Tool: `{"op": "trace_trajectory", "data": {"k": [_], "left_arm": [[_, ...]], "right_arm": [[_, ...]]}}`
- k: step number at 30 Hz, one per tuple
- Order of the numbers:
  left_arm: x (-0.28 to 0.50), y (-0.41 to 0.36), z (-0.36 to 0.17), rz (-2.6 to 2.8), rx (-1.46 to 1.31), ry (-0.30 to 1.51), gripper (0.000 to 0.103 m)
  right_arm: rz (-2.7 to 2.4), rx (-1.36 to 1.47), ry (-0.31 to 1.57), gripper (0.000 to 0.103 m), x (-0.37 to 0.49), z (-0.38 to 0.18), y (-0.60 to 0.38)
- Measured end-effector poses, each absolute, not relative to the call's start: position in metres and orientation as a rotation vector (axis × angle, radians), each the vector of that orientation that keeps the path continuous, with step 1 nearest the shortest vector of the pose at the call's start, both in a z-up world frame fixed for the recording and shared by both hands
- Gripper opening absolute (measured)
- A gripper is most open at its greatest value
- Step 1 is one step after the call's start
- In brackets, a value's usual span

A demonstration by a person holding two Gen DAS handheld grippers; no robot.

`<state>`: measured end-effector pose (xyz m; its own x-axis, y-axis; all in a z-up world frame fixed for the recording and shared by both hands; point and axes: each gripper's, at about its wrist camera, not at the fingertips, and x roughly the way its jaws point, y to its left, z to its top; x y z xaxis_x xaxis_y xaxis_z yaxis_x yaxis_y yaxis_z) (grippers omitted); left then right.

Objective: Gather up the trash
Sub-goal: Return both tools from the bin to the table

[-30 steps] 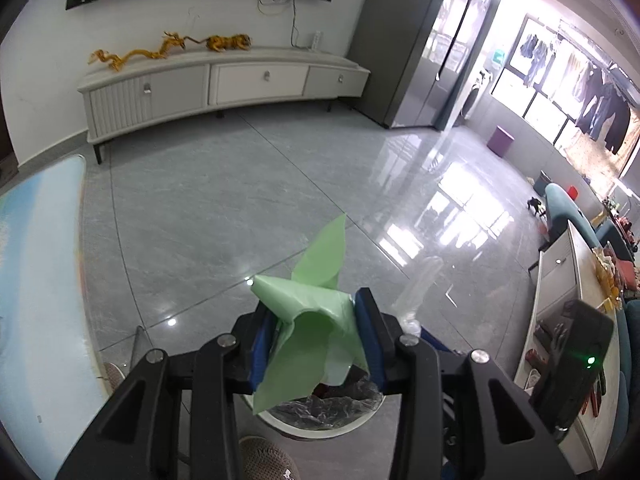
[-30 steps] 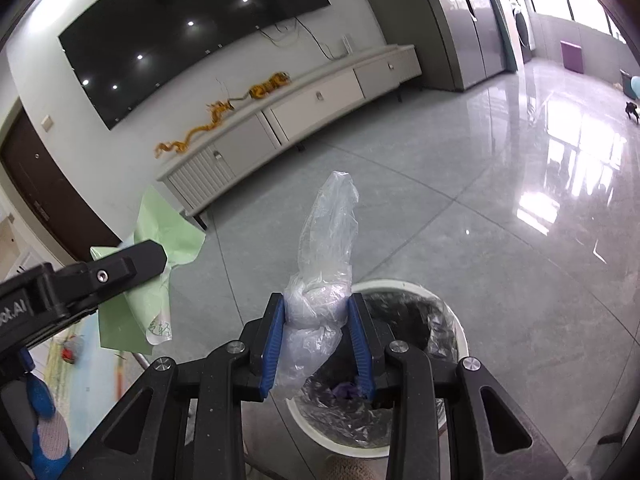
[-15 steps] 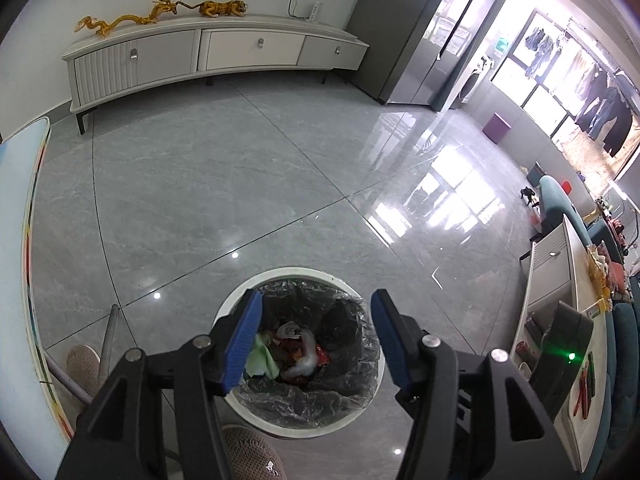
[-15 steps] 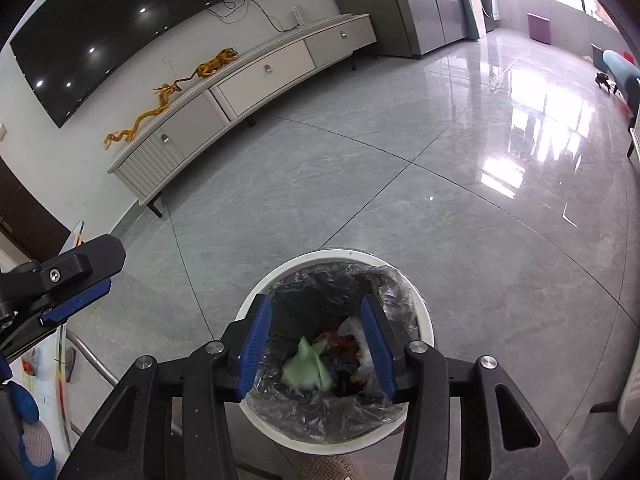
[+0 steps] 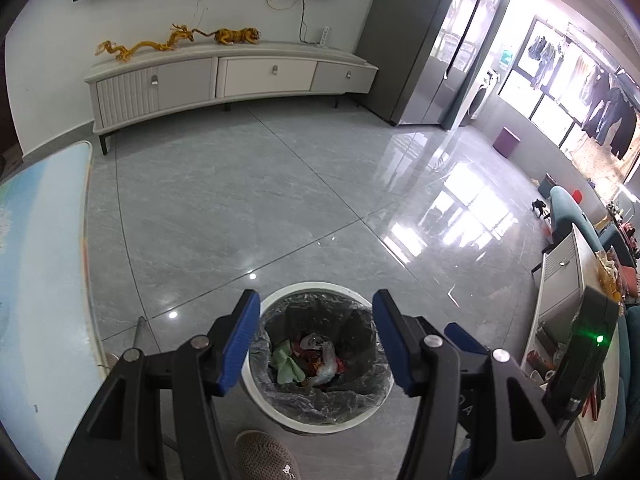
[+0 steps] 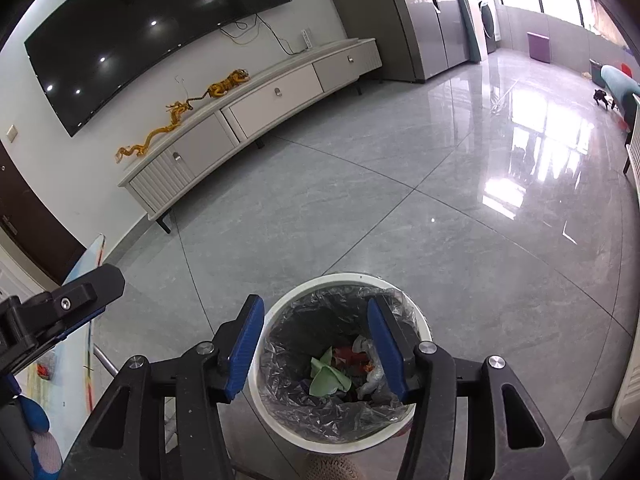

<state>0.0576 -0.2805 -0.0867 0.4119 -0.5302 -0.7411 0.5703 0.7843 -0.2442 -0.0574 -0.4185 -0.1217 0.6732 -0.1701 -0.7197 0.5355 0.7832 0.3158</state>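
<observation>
Both your left tongs (image 5: pixel 314 340) and right tongs (image 6: pixel 314 346) have just opened, empty; the green paper (image 6: pixel 328 378) lies in the bin (image 6: pixel 280 308) at 6 o'clock, so seek more trash.

One white trash bin (image 5: pixel 280 412) with one clear liner bag (image 6: pixel 288 396); inside, one green paper scrap (image 6: pixel 328 378), one clear plastic bag (image 5: pixel 326 364), red wrappers too jumbled to count. One TV (image 6: pixel 152 28), one TV cabinet (image 5: pixel 224 76) with three knobs visible, two gold figurines (image 5: pixel 236 35).

Black tongs (image 5: pixel 316 340), blue pads (image 5: pixel 239 344), silver screws
</observation>
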Motion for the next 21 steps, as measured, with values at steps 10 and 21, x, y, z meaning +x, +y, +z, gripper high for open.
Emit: {"op": "trace_trajectory", "data": {"k": [10,21], "left_arm": [[0.039,-0.243,-0.059,-0.659,0.035,0.850,0.058],[0.029,-0.184,-0.027,-0.601,-0.039,0.772,0.073]], "right_arm": [[-0.402,0.498,0.679,0.056,-0.066,-0.091,-0.397],[-0.376,0.430,0.622,0.060,-0.074,-0.055,-0.364]]}}
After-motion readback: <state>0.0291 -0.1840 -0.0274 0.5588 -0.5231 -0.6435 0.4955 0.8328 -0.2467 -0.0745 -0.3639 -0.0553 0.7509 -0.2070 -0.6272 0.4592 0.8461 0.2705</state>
